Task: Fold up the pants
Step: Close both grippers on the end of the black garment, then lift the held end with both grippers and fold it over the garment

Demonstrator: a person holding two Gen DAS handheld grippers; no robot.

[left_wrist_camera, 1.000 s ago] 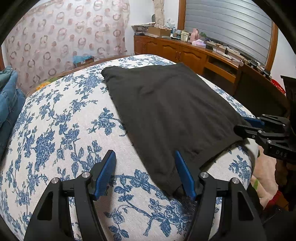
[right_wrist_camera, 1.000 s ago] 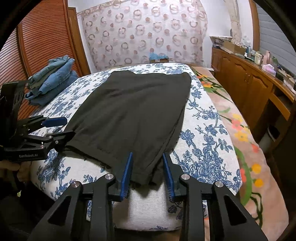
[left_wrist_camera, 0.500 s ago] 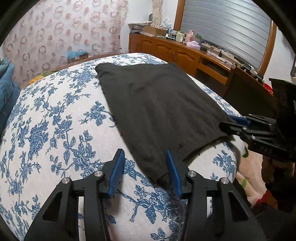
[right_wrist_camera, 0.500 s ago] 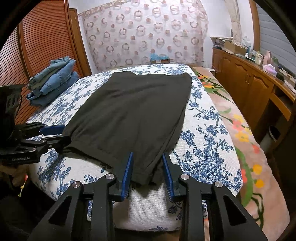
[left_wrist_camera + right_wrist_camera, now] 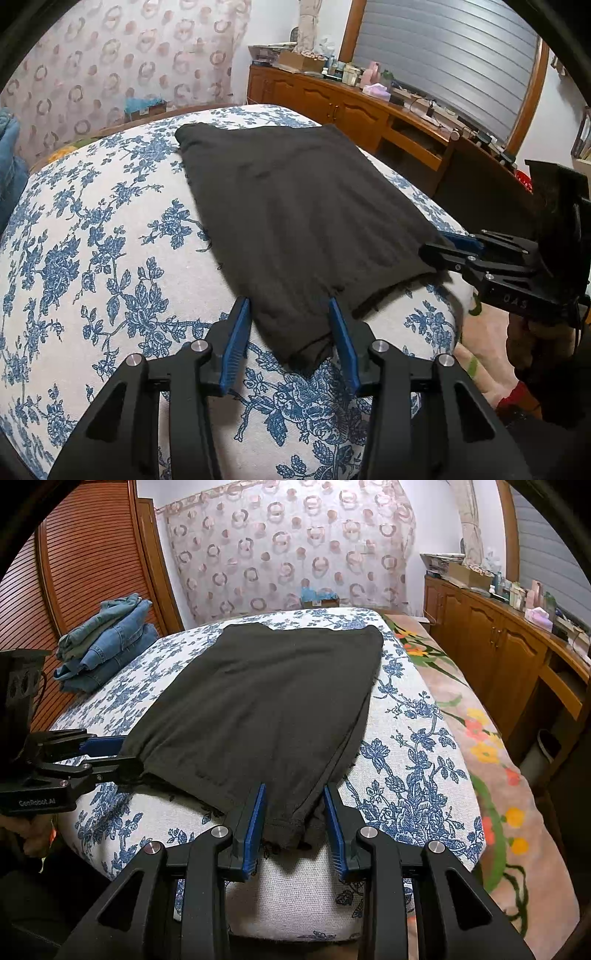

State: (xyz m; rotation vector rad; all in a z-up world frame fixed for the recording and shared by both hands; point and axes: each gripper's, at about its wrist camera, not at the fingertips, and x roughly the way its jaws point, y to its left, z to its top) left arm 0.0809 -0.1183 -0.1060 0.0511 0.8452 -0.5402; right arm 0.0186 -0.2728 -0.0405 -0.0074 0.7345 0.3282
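Dark grey-black pants [image 5: 295,214] lie flat on a blue-flowered white cushion [image 5: 92,258], also in the right wrist view [image 5: 266,705]. My left gripper [image 5: 291,306] is open, its blue pads astride the pants' near left hem corner. My right gripper [image 5: 293,794] is open, its pads astride the near right hem corner, which hangs at the cushion's front edge. Each gripper shows in the other's view: the right gripper [image 5: 436,251] at the right, the left gripper [image 5: 129,757] at the left.
Folded blue jeans [image 5: 107,638] are stacked at the cushion's far left. A wooden sideboard [image 5: 498,646] with clutter runs along the right wall. A flowered rug [image 5: 491,775] lies right of the cushion. A patterned curtain [image 5: 288,546] hangs behind.
My left gripper has narrowed and moved in around the pants' left hem corner. My right gripper has hardly moved, staying around the right corner.
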